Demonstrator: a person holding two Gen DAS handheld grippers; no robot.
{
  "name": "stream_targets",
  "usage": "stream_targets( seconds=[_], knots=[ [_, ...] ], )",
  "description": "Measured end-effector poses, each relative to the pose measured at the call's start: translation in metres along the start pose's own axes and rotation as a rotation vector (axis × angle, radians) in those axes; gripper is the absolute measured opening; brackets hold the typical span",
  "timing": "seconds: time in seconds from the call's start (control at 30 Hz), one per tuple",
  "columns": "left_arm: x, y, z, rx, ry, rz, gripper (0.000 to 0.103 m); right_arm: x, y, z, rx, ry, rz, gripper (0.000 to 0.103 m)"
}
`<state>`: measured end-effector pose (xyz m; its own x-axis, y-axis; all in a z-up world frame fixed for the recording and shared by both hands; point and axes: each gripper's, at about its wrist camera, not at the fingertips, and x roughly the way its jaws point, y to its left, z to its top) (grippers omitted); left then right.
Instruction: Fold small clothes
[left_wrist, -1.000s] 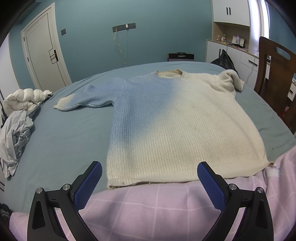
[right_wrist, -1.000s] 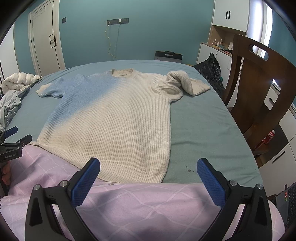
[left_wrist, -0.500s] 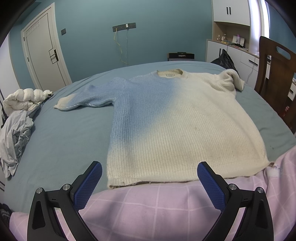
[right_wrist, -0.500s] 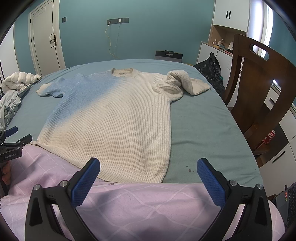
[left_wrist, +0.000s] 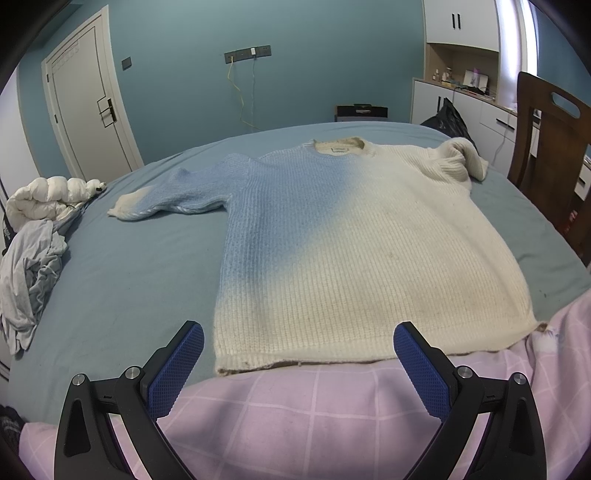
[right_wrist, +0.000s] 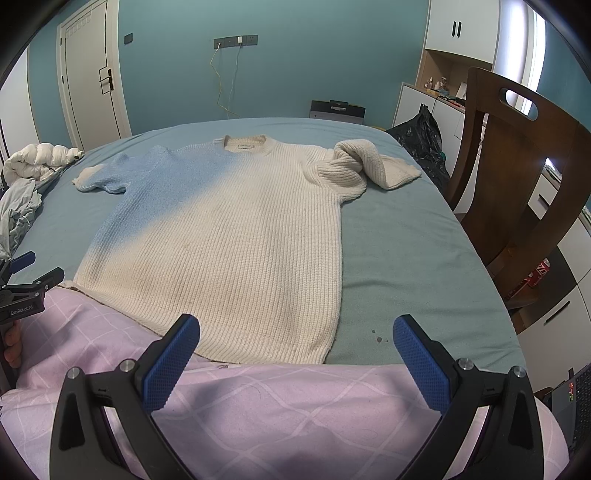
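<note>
A knitted short-sleeved sweater (left_wrist: 351, 251) (right_wrist: 229, 236), cream with a blue left shoulder and sleeve, lies flat and face up on the blue bed sheet (left_wrist: 122, 280). Its right sleeve (right_wrist: 369, 166) is bunched and twisted; the left sleeve (left_wrist: 173, 195) lies spread out. My left gripper (left_wrist: 298, 349) hovers open just short of the sweater's hem, nothing between its blue pads. My right gripper (right_wrist: 295, 343) is open too, near the hem's right corner. The left gripper's tips (right_wrist: 33, 273) show at the left edge of the right wrist view.
A pink checked quilt (left_wrist: 295, 413) covers the bed's near edge under both grippers. A grey garment (left_wrist: 29, 280) and a white puffy jacket (left_wrist: 48, 195) lie at the left. A wooden chair (right_wrist: 517, 177) and a black bag (right_wrist: 421, 140) stand beside the bed on the right.
</note>
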<state>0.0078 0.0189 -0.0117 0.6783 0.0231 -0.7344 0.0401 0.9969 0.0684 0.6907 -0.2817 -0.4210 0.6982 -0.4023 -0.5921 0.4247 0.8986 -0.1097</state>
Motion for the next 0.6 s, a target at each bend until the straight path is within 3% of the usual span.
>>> stream_targets(
  seconds=[0.6],
  knots=[
    [-0.0019,-0.0064,-0.001,0.023,0.004,0.035,0.103,-0.0018,-0.0038,-0.0034,0.013,-0.012,0.019,0.102]
  ],
)
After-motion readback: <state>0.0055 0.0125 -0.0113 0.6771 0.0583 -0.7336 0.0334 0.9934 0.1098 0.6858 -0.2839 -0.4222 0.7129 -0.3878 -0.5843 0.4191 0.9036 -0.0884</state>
